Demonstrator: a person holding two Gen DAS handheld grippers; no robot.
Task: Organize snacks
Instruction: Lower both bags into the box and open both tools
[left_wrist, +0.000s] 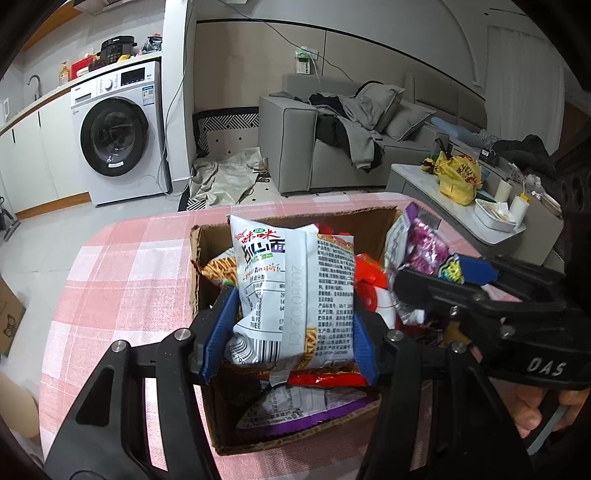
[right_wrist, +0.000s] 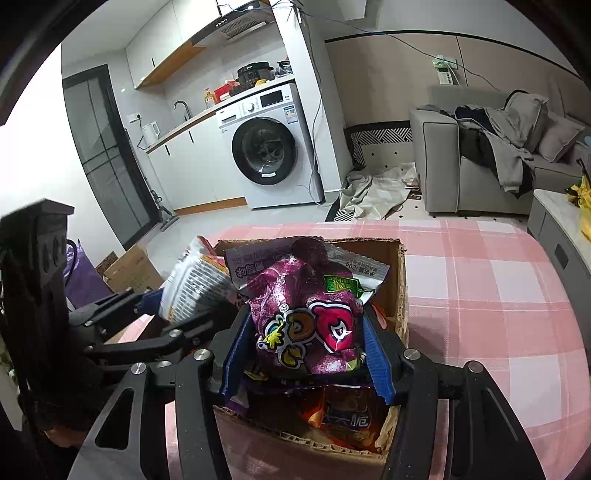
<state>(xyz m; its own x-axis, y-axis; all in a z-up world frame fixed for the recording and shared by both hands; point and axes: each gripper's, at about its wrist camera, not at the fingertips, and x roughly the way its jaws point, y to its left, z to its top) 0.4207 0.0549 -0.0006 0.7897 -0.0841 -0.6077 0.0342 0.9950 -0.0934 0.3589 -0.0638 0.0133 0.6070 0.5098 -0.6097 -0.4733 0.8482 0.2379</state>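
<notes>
An open cardboard box (left_wrist: 195, 258) full of snack packets stands on a pink checked tablecloth (left_wrist: 122, 280). My left gripper (left_wrist: 290, 325) is shut on a white noodle-snack packet (left_wrist: 291, 288), held upright over the box. My right gripper (right_wrist: 304, 343) is shut on a purple snack packet (right_wrist: 306, 325), held over the same box (right_wrist: 400, 280). In the left wrist view the right gripper (left_wrist: 461, 273) comes in from the right with the purple packet (left_wrist: 421, 240). In the right wrist view the left gripper (right_wrist: 147, 299) and the white packet (right_wrist: 195, 284) show at the left.
More packets lie in the box: red (left_wrist: 325, 378), purple-white (left_wrist: 295, 410) and orange (right_wrist: 343, 417) ones. Beyond the table are a washing machine (left_wrist: 118, 133), a grey sofa (left_wrist: 332, 147) and a low table with a yellow bag (left_wrist: 458, 177). Cardboard boxes (right_wrist: 129, 273) sit on the floor at left.
</notes>
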